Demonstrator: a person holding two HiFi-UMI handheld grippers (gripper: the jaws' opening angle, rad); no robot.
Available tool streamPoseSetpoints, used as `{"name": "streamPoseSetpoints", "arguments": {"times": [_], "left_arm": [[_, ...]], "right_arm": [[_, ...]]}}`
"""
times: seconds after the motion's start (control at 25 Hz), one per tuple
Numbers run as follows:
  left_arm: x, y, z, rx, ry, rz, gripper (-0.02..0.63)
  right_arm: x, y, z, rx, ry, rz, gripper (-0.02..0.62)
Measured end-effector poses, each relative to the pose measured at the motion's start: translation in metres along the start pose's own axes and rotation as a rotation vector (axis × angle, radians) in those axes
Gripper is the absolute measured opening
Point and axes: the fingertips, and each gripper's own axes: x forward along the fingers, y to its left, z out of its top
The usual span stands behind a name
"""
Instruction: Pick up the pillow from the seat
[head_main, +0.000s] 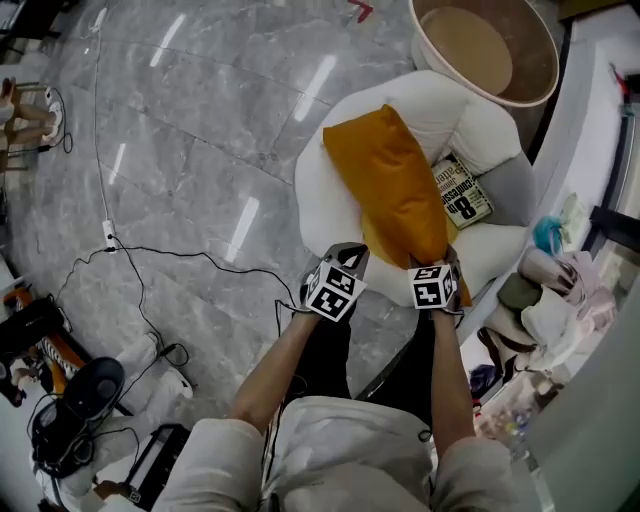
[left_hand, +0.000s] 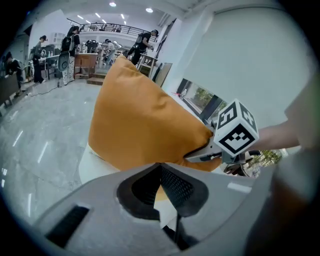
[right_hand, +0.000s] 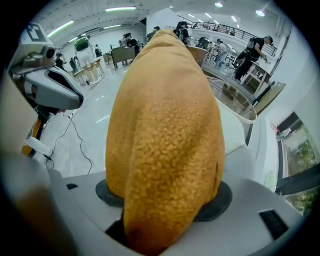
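The mustard-orange plush pillow (head_main: 395, 185) lay lengthwise on the rounded white upholstered seat (head_main: 318, 195). It looked light, soft and likely to sag, so a deep pinch at a corner suited it best. The right gripper (head_main: 445, 268) stood about half open, its pads pressing the pillow's near corner. The left gripper (head_main: 348, 255), just to the left, looked closed on nothing.

Mustard-orange pillow (head_main: 395, 185): fuzzy, plump, elongated. Lies slantwise across round white seat (head_main: 318, 190), far corner toward backrest, near end at seat's front edge.
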Motion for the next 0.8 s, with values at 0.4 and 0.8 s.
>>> {"name": "streamPoseSetpoints", "arguments": {"times": [0.4, 0.8], "left_arm": [[-0.041, -0.03, 0.04, 0.055, -0.038, -0.025, 0.009], [-0.091, -0.059, 0.108, 0.05, -0.15, 0.028, 0.009]], "right_arm": [[-0.098, -0.01, 0.027, 0.286, -0.158, -0.08, 0.31], [-0.206, -0.04, 0.084, 0.476, -0.455, -0.118, 0.31]]}}
